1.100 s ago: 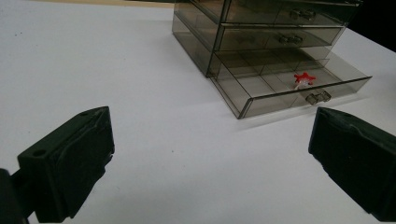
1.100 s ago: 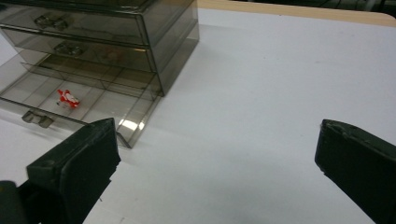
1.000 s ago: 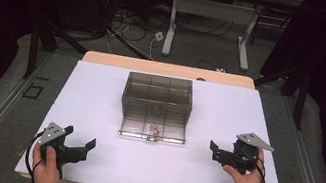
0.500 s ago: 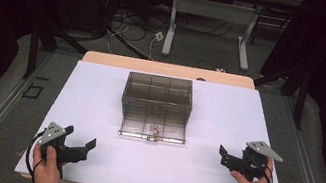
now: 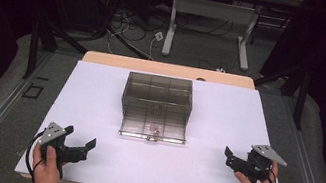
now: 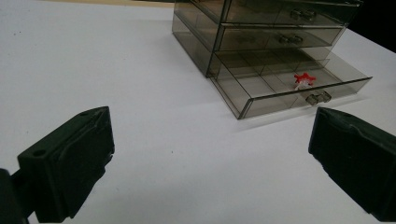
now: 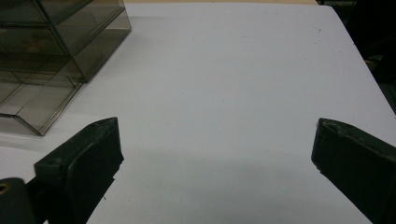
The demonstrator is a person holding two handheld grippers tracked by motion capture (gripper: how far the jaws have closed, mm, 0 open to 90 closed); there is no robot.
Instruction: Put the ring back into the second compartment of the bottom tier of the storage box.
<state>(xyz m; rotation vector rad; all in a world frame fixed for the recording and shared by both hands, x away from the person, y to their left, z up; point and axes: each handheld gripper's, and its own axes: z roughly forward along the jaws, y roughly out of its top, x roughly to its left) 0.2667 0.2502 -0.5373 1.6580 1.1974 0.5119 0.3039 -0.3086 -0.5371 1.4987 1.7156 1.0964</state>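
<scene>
Step in hand: since the bottom drawer (image 5: 153, 130) of the smoky clear-plastic drawer cabinet (image 5: 158, 96) stands pulled out with a small red-and-white piece (image 6: 304, 79) lying in it, you look set either to pick that piece out or to push the drawer shut.
Drawer place: middle of the white desk (image 5: 99, 95), its front toward you, well apart from both hands.
Left gripper (image 5: 78, 146): near left corner, fingers (image 6: 70, 163) spread wide, holding nothing.
Right gripper (image 5: 235, 160): near right edge, fingers (image 7: 81, 165) spread wide too, empty.
Approach: bring one gripper in low and straight toward the drawer front; its small knob (image 6: 317, 97) sits centred.
Care: the cabinet looks light, so steady it with the other gripper.
Piece: it lies just behind the front wall, right of middle; come from above.
</scene>
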